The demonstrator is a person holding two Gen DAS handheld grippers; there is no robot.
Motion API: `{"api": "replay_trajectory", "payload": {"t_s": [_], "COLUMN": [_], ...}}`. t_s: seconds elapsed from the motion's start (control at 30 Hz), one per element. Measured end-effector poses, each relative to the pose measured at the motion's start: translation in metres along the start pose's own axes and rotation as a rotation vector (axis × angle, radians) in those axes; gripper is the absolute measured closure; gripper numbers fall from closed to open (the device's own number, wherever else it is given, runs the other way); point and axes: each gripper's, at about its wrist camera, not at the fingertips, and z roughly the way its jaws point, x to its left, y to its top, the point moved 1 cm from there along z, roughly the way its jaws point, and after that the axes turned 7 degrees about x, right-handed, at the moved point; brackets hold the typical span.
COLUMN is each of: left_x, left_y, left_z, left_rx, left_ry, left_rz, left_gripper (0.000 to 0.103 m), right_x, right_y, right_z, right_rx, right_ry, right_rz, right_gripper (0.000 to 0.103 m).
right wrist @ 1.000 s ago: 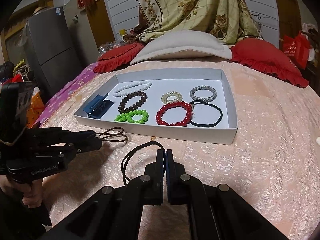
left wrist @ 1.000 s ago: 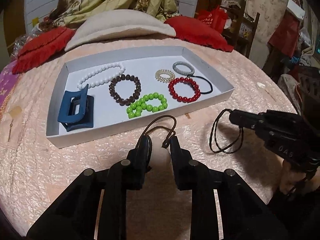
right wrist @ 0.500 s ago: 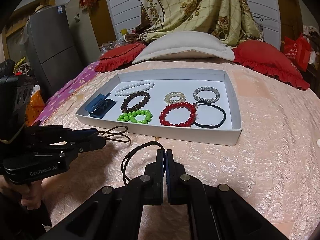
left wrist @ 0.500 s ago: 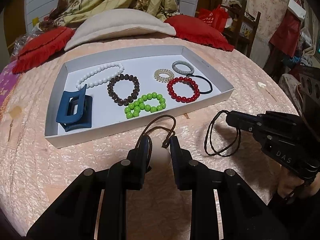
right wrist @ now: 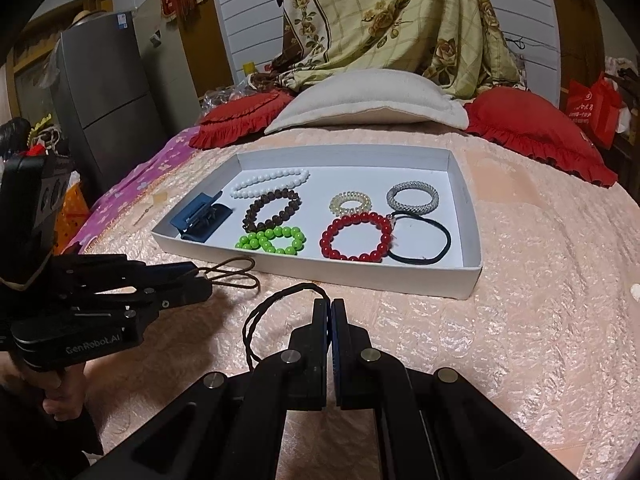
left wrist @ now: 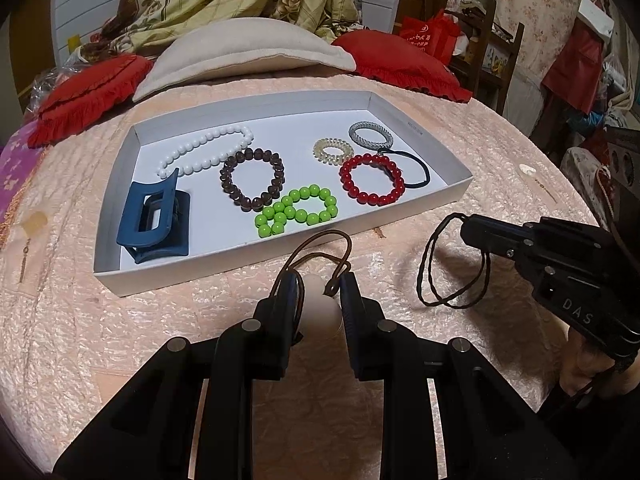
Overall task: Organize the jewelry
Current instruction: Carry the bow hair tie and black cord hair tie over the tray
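Note:
A white tray [left wrist: 440,196] on the pink bedspread holds a blue hair claw [left wrist: 154,218], white, brown, green [left wrist: 296,216] and red [left wrist: 372,178] bead bracelets, coil ties and a black hair tie. My left gripper [left wrist: 318,286] is shut on a pale bead with a brown cord [left wrist: 320,248], just in front of the tray's near wall; it also shows in the right wrist view [right wrist: 198,280]. My right gripper [right wrist: 331,308] is shut on a dark twisted cord loop [right wrist: 260,320], which hangs from it in the left wrist view [left wrist: 452,264].
A cream pillow [right wrist: 372,100] and red cushions [right wrist: 532,132] lie behind the tray [right wrist: 468,276]. A grey fridge [right wrist: 104,92] stands at the far left. Shelves and clutter [left wrist: 568,60] stand to the right of the bed.
Both grippers have drifted slightly nearer the tray's near wall with their cords still held. Nothing in the tray has moved.

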Motion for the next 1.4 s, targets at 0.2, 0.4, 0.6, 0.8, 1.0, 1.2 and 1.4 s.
{"api": "replay_trajectory", "payload": {"t_s": [0.2,0.4,0.6,0.8,1.0,1.2,1.4], "left_x": [0.001,0.005,0.008,0.007,0.014,0.031,0.056], "left_y": [0.0,0.003,0.006,0.018,0.053,0.088,0.118], "left_z": [0.0,-0.004,-0.007,-0.024,-0.042,-0.021,0.017], "left_rx": [-0.001,-0.015,-0.024,-0.066,-0.141,-0.126,-0.11], "left_ry": [-0.002,-0.01,-0.019,-0.041,-0.029,0.002,0.014], "left_rz": [-0.002,-0.015,-0.032,-0.049,-0.092,-0.133,-0.209], "left_gripper": [0.082,0.082,0.082,0.082,0.082,0.082,0.082], "right_x": [0.0,-0.003,-0.007,-0.008,-0.011,-0.022,-0.047], "right_y": [0.001,0.003,0.007,0.007,0.022,0.064,0.111], "right_z": [-0.002,-0.002,-0.006,-0.007,-0.014,-0.012,0.023], "right_rx": [-0.005,0.002,-0.003,-0.005,-0.035,-0.056,-0.014], "right_ry": [-0.001,-0.006,0.001,0.0,0.018,0.046,0.016], "right_rz": [-0.003,0.007,0.017,0.016,0.018,0.032,0.091], "right_gripper": [0.101,0.101,0.101,0.101,0.101,0.101,0.101]}}
